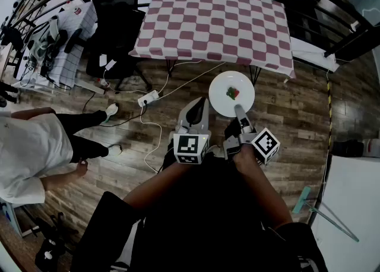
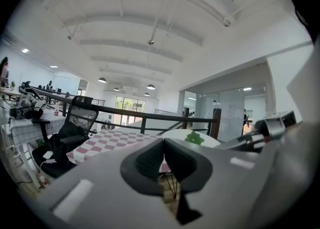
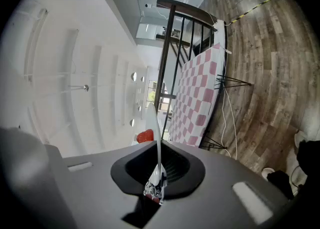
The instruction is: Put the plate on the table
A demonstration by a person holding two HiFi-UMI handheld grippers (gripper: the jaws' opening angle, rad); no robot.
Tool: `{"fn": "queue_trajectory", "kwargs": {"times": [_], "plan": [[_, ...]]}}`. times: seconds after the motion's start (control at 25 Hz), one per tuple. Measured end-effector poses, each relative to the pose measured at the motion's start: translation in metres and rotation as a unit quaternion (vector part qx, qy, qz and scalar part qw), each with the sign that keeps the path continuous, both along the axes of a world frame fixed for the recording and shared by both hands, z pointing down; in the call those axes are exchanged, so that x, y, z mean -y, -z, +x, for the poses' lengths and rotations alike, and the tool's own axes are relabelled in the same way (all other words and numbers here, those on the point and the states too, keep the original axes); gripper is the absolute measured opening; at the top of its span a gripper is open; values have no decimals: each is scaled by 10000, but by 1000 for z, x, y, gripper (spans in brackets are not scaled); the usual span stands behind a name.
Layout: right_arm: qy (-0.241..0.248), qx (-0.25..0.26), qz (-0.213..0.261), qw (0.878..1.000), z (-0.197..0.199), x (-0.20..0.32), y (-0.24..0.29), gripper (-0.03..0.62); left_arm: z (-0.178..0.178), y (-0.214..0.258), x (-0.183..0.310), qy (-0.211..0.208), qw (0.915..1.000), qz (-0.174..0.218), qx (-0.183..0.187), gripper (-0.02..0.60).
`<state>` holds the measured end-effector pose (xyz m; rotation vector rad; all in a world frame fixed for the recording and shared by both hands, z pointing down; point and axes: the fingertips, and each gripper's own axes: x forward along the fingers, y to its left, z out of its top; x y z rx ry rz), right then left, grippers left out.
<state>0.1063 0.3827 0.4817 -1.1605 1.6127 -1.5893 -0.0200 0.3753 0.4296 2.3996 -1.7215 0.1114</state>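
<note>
Plate, rim pinched in the right gripper, is mid-carry, short of the checkered table. Left gripper is closed on nothing. Next, it likely needs carrying forward and lowering level.

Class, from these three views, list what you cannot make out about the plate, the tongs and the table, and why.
- Food on the plate: too small in the head view to name, and in the right gripper view the plate is edge-on.
- Table top: in the head view, covered by the checked cloth.
- Person at left: cut off by the head view's left edge.
</note>
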Motion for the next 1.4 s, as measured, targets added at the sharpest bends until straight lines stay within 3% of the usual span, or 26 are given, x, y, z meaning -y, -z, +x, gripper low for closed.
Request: {"fn": "queue_trajectory", "kwargs": {"times": [0.28,0.88,1.2,1.4], "plan": [[15,-200,-171,9997,6,-6,-4,17,5,1,-2,-41,10000,-2,6,10],[-151,-92,60,9998,28,-12,-8,17,-4,-9,-13,263,9995,-87,145,10],[-127,-389,-255,9988,43,6,-26,17,14,-22,13,84,9998,-167,120,9],[-198,-208,-126,9995,47,38,-21,17,24,-17,45,-13,9998,-152,99,9]]}}
